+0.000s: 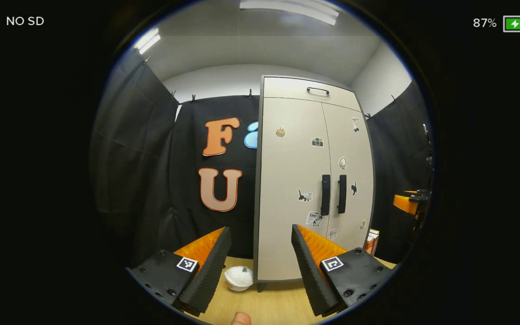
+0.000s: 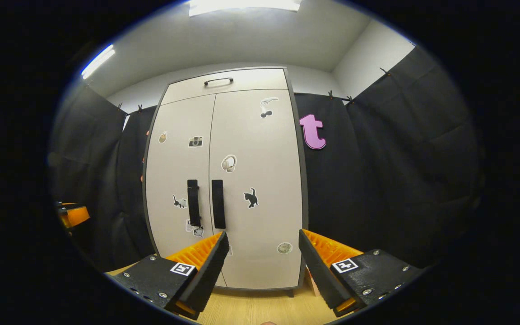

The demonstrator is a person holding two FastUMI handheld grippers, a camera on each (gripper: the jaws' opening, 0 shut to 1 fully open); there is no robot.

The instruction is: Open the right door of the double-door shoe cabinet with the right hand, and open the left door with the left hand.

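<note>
Standing shut, both doors of the cabinet [image 2: 224, 180] show nothing is done yet. In the right gripper view the right claw [image 2: 263, 253] gapes released, well short of the right handle [image 2: 218, 204] at 11 o'clock. In the left gripper view the left claw [image 1: 261, 248] is released too, the left handle [image 1: 325, 195] at 1 o'clock. Both pulls remain.
</note>
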